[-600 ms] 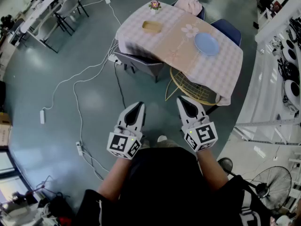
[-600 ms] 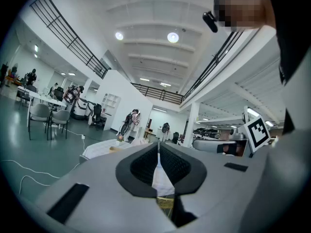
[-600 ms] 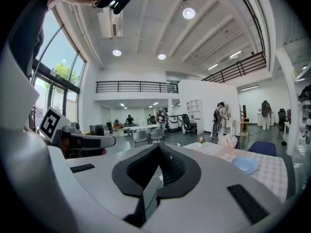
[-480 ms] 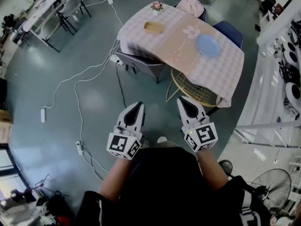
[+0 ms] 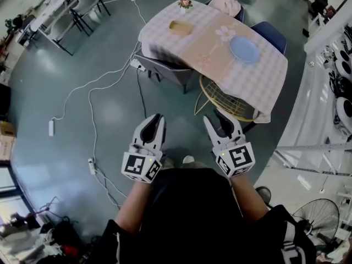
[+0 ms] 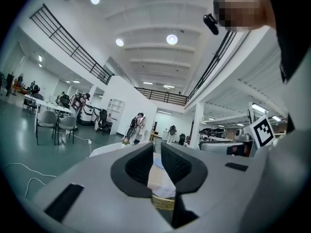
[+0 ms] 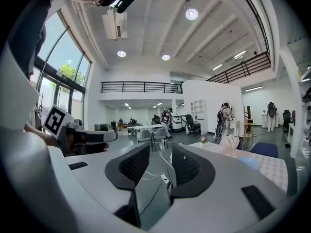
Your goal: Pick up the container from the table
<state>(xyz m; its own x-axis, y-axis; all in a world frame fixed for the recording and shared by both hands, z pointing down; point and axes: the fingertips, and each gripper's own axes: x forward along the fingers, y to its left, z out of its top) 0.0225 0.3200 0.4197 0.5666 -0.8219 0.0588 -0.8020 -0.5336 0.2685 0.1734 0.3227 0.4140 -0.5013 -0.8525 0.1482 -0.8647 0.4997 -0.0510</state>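
The container (image 5: 179, 27), a small tan open box, sits on the far left part of the table (image 5: 209, 56), which has a checked cloth. Both grippers hang over the floor, well short of the table. My left gripper (image 5: 154, 118) is shut with nothing in it; in the left gripper view (image 6: 156, 152) its pads stand almost together, pointing level at the table. My right gripper (image 5: 218, 117) is open and empty; in the right gripper view (image 7: 160, 160) floor and cable show between its jaws.
A blue plate (image 5: 245, 49) and a flower pot (image 5: 185, 3) are also on the table. A grey chair (image 5: 165, 71) and a yellow wire chair (image 5: 224, 100) stand at its near side. Cables (image 5: 92, 120) run across the floor at left. Shelving (image 5: 324, 92) lines the right.
Both grippers have shifted slightly up the head view toward the table. The right jaws look a little wider apart. Nothing was taken hold of.
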